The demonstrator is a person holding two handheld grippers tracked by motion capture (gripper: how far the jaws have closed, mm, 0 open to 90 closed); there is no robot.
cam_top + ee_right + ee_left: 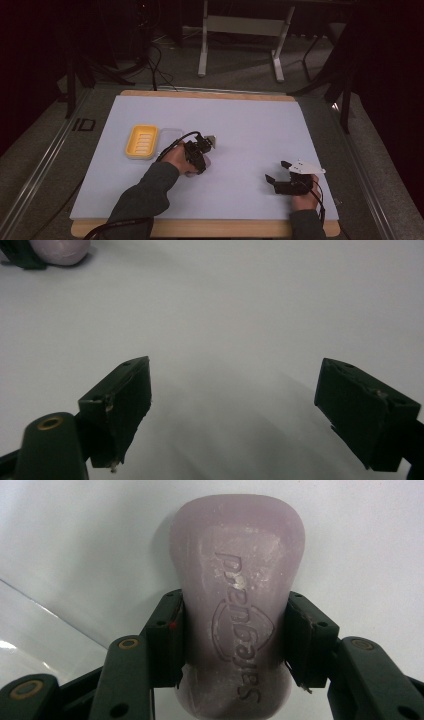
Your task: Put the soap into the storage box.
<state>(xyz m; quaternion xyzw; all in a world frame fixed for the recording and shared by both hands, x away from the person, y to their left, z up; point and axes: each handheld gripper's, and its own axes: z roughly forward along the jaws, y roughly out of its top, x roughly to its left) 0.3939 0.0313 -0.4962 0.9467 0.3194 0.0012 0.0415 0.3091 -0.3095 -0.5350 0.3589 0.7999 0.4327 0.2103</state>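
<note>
A person sits at a table covered by a pale white mat [250,125], holding a two-jaw gripper in each hand. The left gripper [232,632] is clenched on a bar of pale lilac soap [237,575], its two black pads pressing the bar's narrowed waist from either side. The soap lies flat on the mat, with embossed lettering and an oval emblem on its upper face; its rounded far end reaches beyond the jaws. In the high view, the left gripper [197,152] sits left of the mat's centre, pointing down at the surface, the dark-sleeved forearm coming in from the bottom edge. Just beside it to the left lies a yellow soap dish [142,141] with a ribbed floor, and a clear plastic lid [167,136] rests against the dish's right side. The soap is on the mat, apart from the dish. The right gripper [276,171] rests near the mat's lower right corner, well apart from the soap. Its jaws are spread wide and released, with bare mat between them in the right gripper view [232,405].
</note>
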